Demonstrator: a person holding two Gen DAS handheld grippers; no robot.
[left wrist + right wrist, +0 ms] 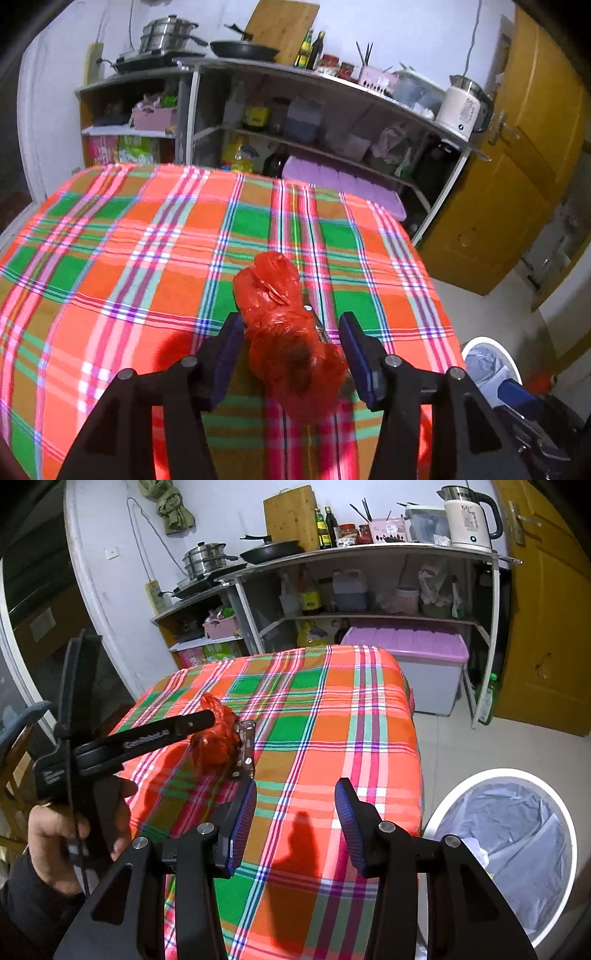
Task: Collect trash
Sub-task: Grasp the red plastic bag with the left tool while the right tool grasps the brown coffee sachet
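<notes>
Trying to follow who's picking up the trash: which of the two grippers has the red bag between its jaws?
The left gripper: the red plastic bag sits between its jaws. The right gripper has only tablecloth beneath.

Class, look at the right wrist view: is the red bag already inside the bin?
No. The red bag lies on the plaid tablecloth, while the bin stands on the floor beside the table.
</notes>
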